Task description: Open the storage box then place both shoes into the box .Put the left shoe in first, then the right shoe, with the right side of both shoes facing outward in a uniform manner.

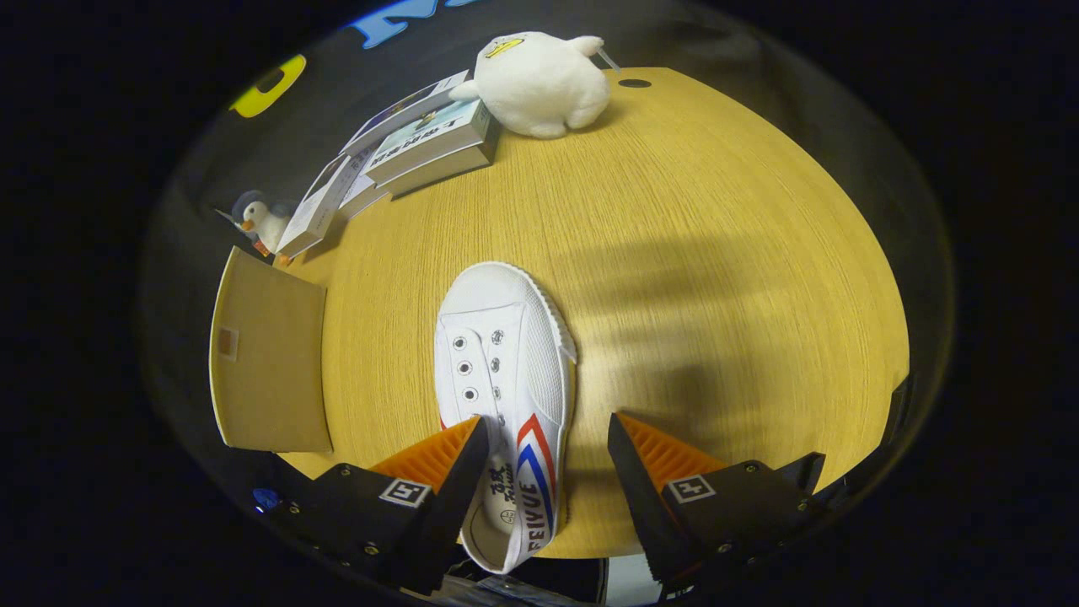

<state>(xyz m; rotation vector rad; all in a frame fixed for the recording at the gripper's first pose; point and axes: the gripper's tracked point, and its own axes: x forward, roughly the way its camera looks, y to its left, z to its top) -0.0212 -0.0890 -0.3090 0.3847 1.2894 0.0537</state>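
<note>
A white canvas shoe (506, 362) with red and blue stripes lies on the wooden table (716, 253), toe pointing away from me. Its heel end sits between my fingers, closer to the left finger (451, 459), which overlaps the shoe's lace side. The right finger (649, 455) stands apart from the shoe with a strip of table between. My gripper (548, 438) is open around the shoe's rear half. A brown cardboard box (270, 362) lies flat-topped left of the shoe, at the table's left edge.
Stacked books (421, 147) lie at the far left of the table. A white plush toy (539, 80) sits beyond them. A small penguin figure (263, 221) stands past the box. Bare table stretches to the right of the shoe.
</note>
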